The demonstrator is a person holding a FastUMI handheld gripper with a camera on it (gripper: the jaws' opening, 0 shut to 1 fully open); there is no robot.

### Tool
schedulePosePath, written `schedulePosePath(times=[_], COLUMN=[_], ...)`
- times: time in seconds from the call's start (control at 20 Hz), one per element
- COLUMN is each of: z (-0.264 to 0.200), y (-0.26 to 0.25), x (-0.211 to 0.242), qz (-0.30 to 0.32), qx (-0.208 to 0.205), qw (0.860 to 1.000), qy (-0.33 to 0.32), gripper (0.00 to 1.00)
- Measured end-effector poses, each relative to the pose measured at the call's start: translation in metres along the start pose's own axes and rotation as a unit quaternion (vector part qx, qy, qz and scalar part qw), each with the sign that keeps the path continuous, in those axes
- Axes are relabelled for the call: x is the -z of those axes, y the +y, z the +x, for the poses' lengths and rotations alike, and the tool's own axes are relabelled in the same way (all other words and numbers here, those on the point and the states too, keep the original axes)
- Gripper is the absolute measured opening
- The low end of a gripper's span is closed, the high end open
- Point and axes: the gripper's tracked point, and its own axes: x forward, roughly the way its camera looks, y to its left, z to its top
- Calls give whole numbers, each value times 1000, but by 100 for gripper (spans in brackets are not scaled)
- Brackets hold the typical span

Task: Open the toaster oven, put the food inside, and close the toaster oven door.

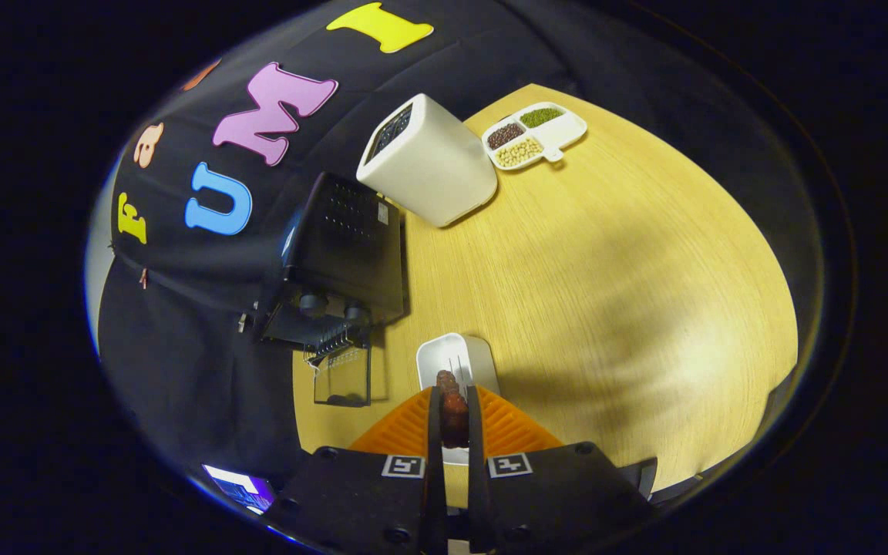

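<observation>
Gripper (pixel 454 420) over the near part of the wooden table (pixel 606 293). Fingers drawn close together, pinching a dark red-brown skewer of food (pixel 454 412) from both sides. Only the upper lumps of the food show clearly; its lower end is lost between the fingers. Thin sticks rise from the top, hard to make out.

Just beyond the fingertips, a small white tray (pixel 463 358), long side toward the gripper; its near end is covered by the fingers and food.

Toaster oven (pixel 336 258), black, at the table's left edge against the booth wall. Door (pixel 344 378) dropped open, glass panel hanging toward the table; a wire rack shows at the mouth. Interior too dark to read.

Farther along the same edge, a tall white box-shaped appliance (pixel 428 162), dark panel on top. Near the far corner, a white divided dish (pixel 534 135) with three kinds of beans or grains.
</observation>
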Motion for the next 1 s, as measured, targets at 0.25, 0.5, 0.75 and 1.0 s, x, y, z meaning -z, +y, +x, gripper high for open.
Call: schedulePosePath(times=[0.25, 0.5, 0.75, 1.0], z=[-29, -43, -12, 23], y=[25, 86, 151, 219], x=[8, 53, 105, 102], qz=[21, 55, 72, 53], qx=[25, 22, -5, -48], qw=[997, 990, 988, 985], qy=[-66, -131, -135, -158], gripper=[15, 15, 15, 15])
